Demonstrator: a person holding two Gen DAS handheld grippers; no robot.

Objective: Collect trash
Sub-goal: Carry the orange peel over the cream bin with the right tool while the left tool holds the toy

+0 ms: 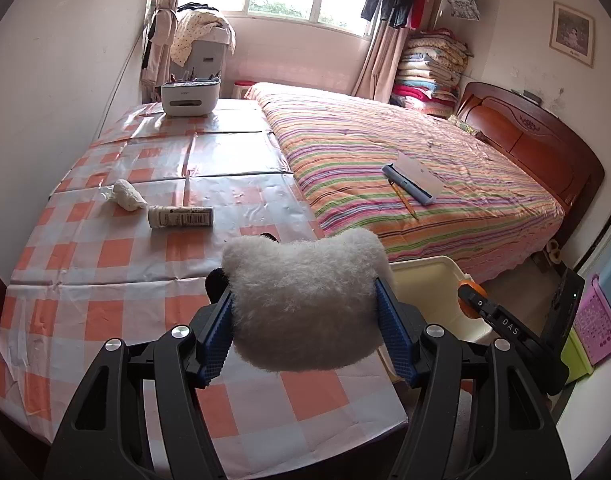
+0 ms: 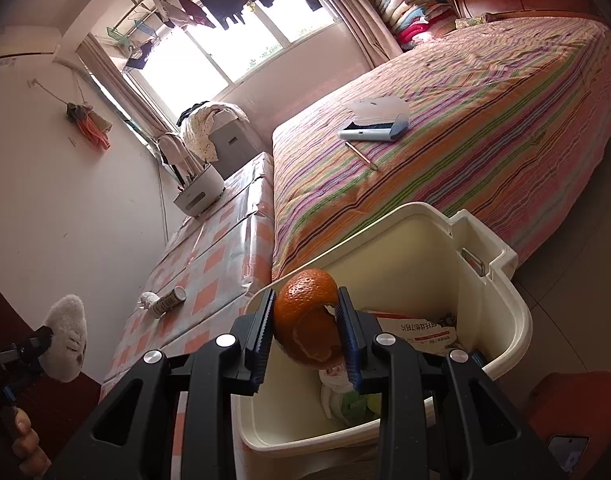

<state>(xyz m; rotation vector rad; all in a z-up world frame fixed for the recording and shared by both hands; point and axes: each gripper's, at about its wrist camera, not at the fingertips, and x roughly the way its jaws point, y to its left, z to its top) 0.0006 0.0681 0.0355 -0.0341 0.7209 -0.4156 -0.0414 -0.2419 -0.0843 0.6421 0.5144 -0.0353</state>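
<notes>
The right hand-held gripper (image 2: 305, 334), jaws pinched on a curl of orange peel (image 2: 305, 320), hangs above the open cream waste bin (image 2: 501, 280) beside the bed (image 2: 485, 120). The left hand-held gripper (image 1: 305, 312) squeezes a fluffy white plush toy (image 1: 305, 292), perhaps a panda, over the bench (image 1: 105, 280) corner. To drop cleanly, the peel should clear the bin's near rim before release. A crumpled tissue (image 1: 127, 196) and small bottle (image 1: 180, 216) lie on the bench, with open room around them.
</notes>
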